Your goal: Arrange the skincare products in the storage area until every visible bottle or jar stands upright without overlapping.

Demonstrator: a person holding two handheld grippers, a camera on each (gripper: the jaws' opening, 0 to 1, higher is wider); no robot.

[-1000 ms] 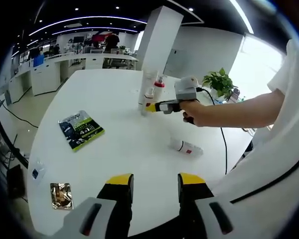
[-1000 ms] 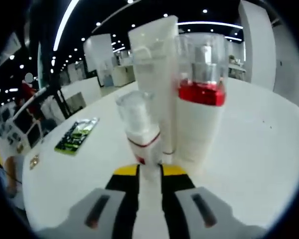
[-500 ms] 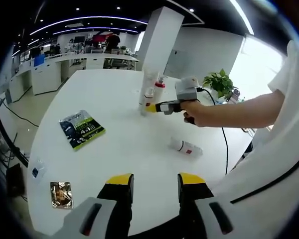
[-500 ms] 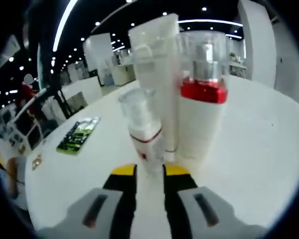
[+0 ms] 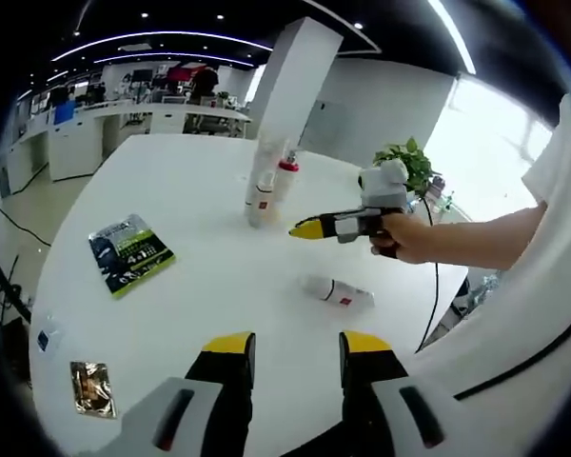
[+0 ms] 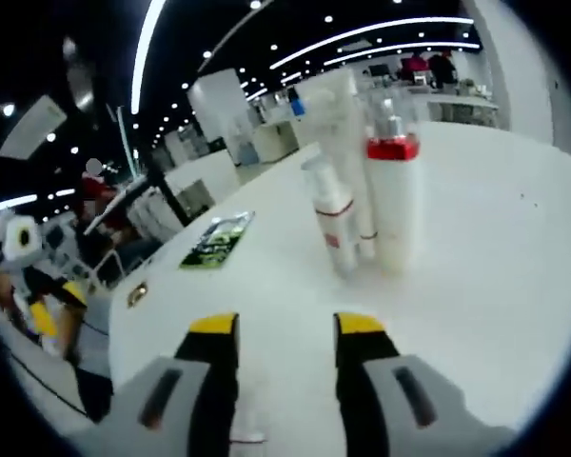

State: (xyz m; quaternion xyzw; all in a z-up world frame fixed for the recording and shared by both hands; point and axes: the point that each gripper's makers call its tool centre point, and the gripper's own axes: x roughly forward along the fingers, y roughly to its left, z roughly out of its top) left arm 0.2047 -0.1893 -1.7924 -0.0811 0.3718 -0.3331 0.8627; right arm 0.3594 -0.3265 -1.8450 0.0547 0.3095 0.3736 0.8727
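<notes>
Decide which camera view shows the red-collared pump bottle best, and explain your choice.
The right gripper view: the red-collared pump bottle stands close and large, upright beside a smaller bottle and a tall tube. In the left gripper view it is small and distant, partly merged with its neighbours.

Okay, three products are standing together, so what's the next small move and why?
Probably swing the open right gripper toward the small white bottle lying on its side on the white table. The tall tube, red-collared pump bottle and small pump bottle stand upright; the left gripper is open too.
</notes>
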